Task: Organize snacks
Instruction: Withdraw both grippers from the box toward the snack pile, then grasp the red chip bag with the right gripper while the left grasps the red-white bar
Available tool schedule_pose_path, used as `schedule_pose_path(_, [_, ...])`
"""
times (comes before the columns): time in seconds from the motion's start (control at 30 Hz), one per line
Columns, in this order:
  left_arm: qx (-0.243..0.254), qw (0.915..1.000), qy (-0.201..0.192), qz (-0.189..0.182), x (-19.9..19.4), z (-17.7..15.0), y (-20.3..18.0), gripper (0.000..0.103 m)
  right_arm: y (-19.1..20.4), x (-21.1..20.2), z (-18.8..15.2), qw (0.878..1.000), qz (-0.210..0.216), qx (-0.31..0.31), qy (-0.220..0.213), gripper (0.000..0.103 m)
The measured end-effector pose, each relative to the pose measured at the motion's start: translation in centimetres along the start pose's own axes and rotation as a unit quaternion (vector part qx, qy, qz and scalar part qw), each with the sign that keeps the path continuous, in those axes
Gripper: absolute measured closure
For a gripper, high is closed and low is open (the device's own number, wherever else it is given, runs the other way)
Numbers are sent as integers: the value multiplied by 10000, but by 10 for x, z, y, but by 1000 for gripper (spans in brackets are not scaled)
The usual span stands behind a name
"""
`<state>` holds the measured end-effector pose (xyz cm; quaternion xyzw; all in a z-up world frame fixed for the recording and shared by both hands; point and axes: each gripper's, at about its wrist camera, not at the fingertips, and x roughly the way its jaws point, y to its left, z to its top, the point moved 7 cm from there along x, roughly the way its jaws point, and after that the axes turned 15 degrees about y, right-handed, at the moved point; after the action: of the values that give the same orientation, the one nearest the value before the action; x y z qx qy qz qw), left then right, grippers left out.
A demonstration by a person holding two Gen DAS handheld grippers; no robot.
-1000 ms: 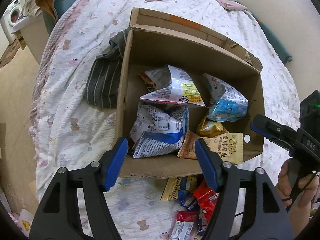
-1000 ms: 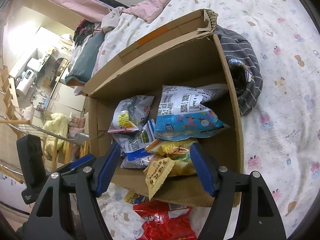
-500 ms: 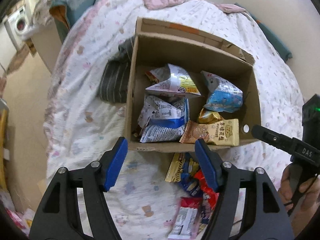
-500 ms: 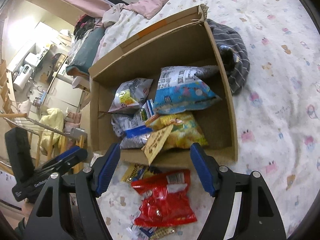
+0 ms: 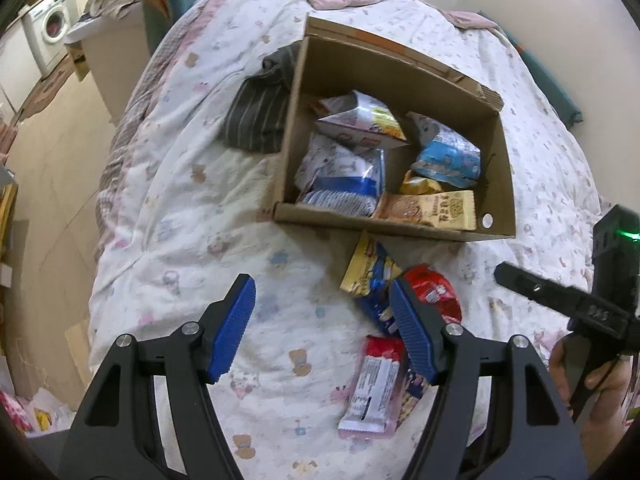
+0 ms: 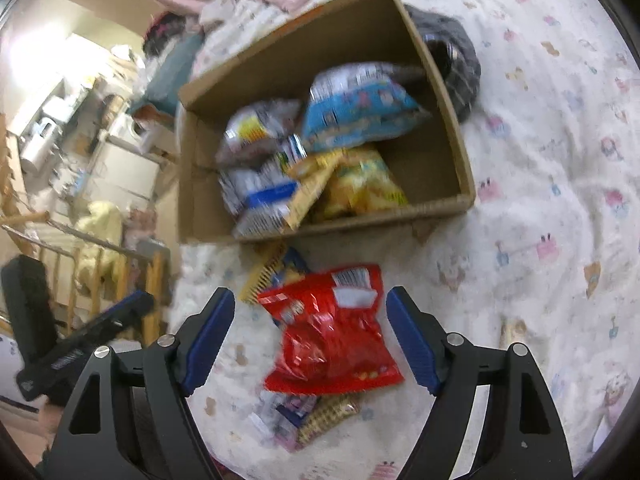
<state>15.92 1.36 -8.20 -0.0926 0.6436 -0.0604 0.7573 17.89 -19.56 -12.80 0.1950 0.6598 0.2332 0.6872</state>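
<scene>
We hold both grippers tilted downward over the bed [image 5: 192,184]. Our left gripper [image 5: 322,326] stands partly open with nothing between its blue pads; bare bedding shows in the gap. Our right gripper [image 6: 310,334] is spread wide and its jaws have just been opening; a red snack bag [image 6: 330,336] lies on the bed between the pads, not pressed by either. In the left wrist view a hand [image 5: 596,380] grips the right gripper's handle at the right edge.

Beyond both grippers sits the cardboard box [image 5: 500,168], packed with snack bags: a blue one [image 5: 448,156], a white and blue one [image 5: 344,180], a tan packet [image 5: 430,210] with Chinese print too small for us to read. Just in front of the box, a yellow packet [image 5: 368,268] and a red and white bar [image 5: 374,384] lie loose, the latter partly behind the left gripper's right pad.

The right wrist view is blurred, so labels there are unreadable. A striped cloth [image 5: 260,112] lies half hidden behind the box.
</scene>
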Motion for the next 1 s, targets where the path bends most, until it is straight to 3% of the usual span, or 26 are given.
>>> schedule_pose_path(0.2, [-73, 10000, 31, 18, 4, -7, 12, 37, -11, 50, -9, 9967, -29, 203, 782, 22])
schedule_pose_path(0.43, [-274, 9995, 168, 23, 15, -8, 28, 37, -16, 84, -11, 9927, -295, 336, 1117, 22])
schedule_pose_path(0.6, [-220, 9984, 530, -33, 32, -19, 21, 37, -13, 85, -12, 9926, -461, 123, 1119, 24])
schedule_pose_path(0.77, [254, 9930, 1140, -155, 63, -40, -8, 37, -9, 73, -13, 9937, -557, -100, 964, 48])
schedule_pose_path(0.9, [544, 9860, 1553, -259, 83, -56, -28, 38, -6, 60, -14, 9951, -494, -229, 820, 52])
schedule_pose_path(1.0, [762, 9797, 1836, -242, 99, -67, -42, 52, -8, 51, -15, 9959, -468, -235, 731, 53])
